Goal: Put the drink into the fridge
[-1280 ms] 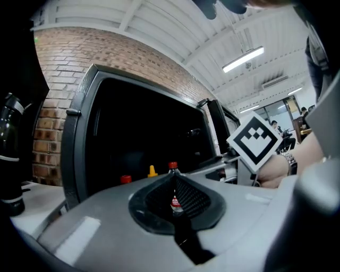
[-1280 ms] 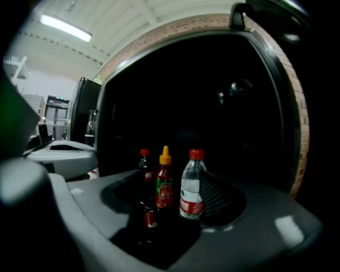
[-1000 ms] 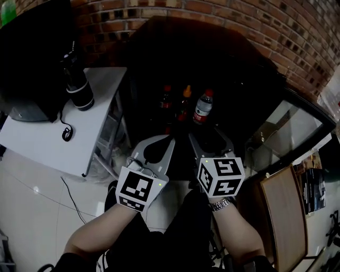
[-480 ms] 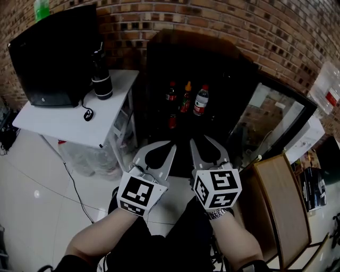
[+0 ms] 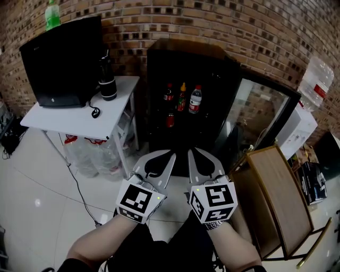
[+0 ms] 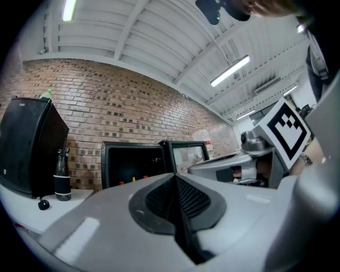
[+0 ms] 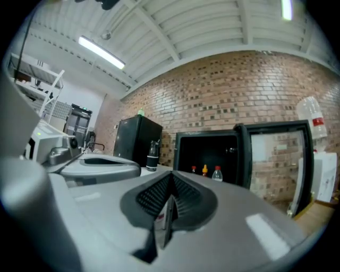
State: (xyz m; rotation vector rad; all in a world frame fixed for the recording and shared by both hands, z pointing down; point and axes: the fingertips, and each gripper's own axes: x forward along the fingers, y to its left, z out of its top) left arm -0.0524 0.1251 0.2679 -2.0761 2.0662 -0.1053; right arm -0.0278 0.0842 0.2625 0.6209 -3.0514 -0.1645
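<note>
The black fridge (image 5: 183,58) stands against the brick wall with its glass door (image 5: 260,114) swung open to the right. On its shelf stand a dark red-capped bottle (image 5: 169,93), an orange-capped bottle (image 5: 182,96) and a clear water bottle (image 5: 195,100); a small red item (image 5: 170,120) sits lower. Both grippers hover side by side well in front of the fridge. My left gripper (image 5: 160,155) is shut and empty (image 6: 172,178). My right gripper (image 5: 195,153) has just been closing and is now shut, holding no drink (image 7: 171,178). A thin pale sliver shows in its seam.
A white table (image 5: 79,117) at the left carries a black cabinet (image 5: 64,61) topped by a green bottle (image 5: 52,15), plus a black flask (image 5: 108,79) with a cord. Water jugs (image 5: 95,156) sit underneath. A wooden chair (image 5: 279,199) stands close at the right.
Both grippers have drawn back from the fridge, which now looks smaller and farther off. The right gripper's jaws went from wide apart to shut. The left jaws stayed shut.
</note>
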